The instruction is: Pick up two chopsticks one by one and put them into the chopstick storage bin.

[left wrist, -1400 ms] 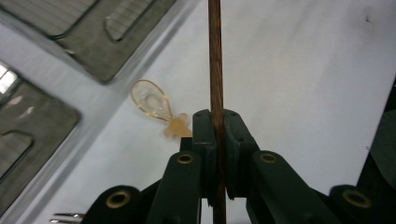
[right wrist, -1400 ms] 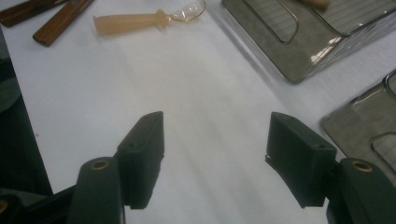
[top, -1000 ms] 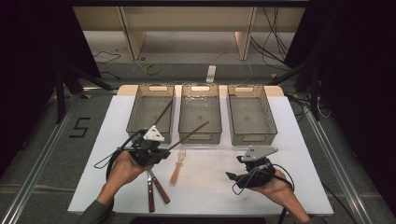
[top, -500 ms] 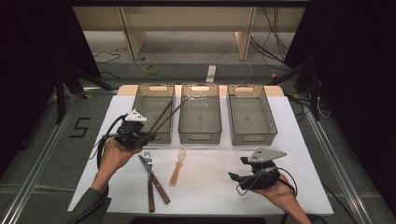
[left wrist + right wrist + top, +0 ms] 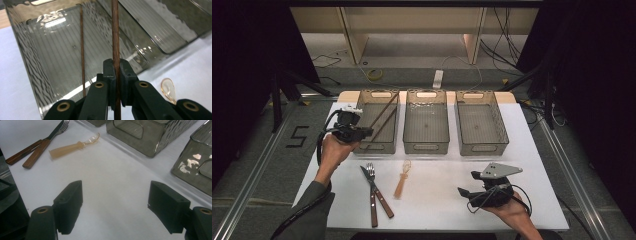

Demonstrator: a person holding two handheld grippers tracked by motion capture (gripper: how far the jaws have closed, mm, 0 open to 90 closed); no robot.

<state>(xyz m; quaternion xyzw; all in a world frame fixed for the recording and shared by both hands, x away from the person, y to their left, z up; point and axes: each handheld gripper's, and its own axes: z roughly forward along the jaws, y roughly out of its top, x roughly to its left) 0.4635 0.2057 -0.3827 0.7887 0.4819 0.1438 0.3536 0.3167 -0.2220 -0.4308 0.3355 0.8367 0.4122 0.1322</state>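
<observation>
My left gripper is shut on a thin brown chopstick. It holds the stick at the front left corner of the left smoky bin, and the stick slants up over the bin. A second chopstick leans inside that bin. My right gripper rests open near the table's front right, with bare white table between its jaws.
A translucent amber spoon, a wooden-handled knife and a fork lie on the white table. The middle bin and right bin stand behind them.
My left gripper has carried the chopstick from the table's middle up and left to the left bin. The right gripper has stayed put.
</observation>
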